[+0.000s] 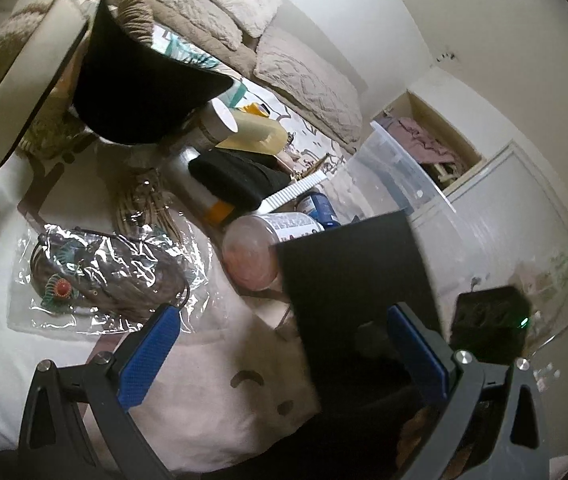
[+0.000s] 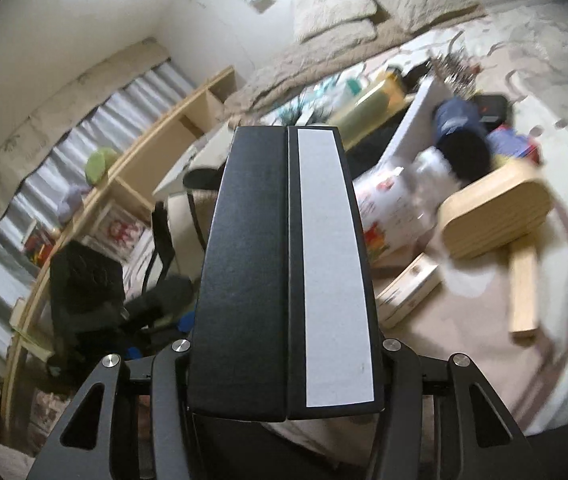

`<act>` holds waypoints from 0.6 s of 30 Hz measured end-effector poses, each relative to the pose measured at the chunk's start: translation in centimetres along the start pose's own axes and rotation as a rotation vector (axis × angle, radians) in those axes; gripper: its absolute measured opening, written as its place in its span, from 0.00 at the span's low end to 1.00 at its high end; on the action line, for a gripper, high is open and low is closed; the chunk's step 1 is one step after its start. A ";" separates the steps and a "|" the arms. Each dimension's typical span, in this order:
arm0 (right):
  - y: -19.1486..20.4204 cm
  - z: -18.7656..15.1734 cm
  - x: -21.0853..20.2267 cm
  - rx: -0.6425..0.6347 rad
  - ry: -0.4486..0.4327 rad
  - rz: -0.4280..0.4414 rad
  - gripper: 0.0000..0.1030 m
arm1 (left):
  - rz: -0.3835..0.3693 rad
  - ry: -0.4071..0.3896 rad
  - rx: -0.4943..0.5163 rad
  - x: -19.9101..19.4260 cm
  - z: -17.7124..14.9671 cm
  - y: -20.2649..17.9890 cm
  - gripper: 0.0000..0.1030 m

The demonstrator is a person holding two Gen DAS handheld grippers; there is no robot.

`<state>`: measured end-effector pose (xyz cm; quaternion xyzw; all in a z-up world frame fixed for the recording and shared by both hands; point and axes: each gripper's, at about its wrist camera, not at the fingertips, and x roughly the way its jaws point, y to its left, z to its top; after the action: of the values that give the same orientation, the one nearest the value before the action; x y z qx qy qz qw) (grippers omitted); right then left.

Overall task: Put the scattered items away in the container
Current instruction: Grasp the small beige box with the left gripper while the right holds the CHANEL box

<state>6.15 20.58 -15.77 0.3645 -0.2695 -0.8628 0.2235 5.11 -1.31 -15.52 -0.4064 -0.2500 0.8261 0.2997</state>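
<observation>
Gripping a black box (image 2: 284, 272) end-on, the right claw (image 2: 285, 412) has its jaws closed on the box's near end, so the box's long axis runs straight out along the fingers, away from the wrist. Its top carries a pale strip down one side. Seen from the left wrist, the same box (image 1: 351, 280) sits just right of the left claw (image 1: 284, 356), whose blue pads (image 1: 152, 360) stand wide apart with nothing between them. The clear container (image 1: 395, 168) lies beyond the box, up and to the right in that view, near the wall; I judge the right hand the nearer one and the one to carry the box over its rim. The remaining clutter, a pink jar (image 1: 252, 252), a bagged trinket (image 1: 104, 276) and a wooden mallet (image 2: 499, 216), rests on a pale bedspread (image 1: 212, 400). Pillows (image 2: 335, 8) line the far edge; shelves (image 2: 188, 120) stand by the wall.
</observation>
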 end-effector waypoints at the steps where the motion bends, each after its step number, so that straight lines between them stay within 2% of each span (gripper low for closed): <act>1: -0.2 0.3 -0.5 0.007 -0.015 -0.003 0.49 | 0.014 0.003 0.022 0.2 -0.1 -0.3 1.00; 12: -1.9 2.2 -6.3 0.047 -0.151 -0.017 0.49 | 0.117 0.091 0.176 3.6 -1.4 -2.9 1.00; 18: -2.2 2.7 -8.3 0.048 -0.184 0.001 0.49 | 0.210 0.113 0.328 6.1 -2.7 -5.2 0.99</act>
<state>9.00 27.89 -11.31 0.2886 -0.3097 -0.8859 0.1895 5.88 7.06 -16.76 -0.4218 -0.0511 0.8583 0.2877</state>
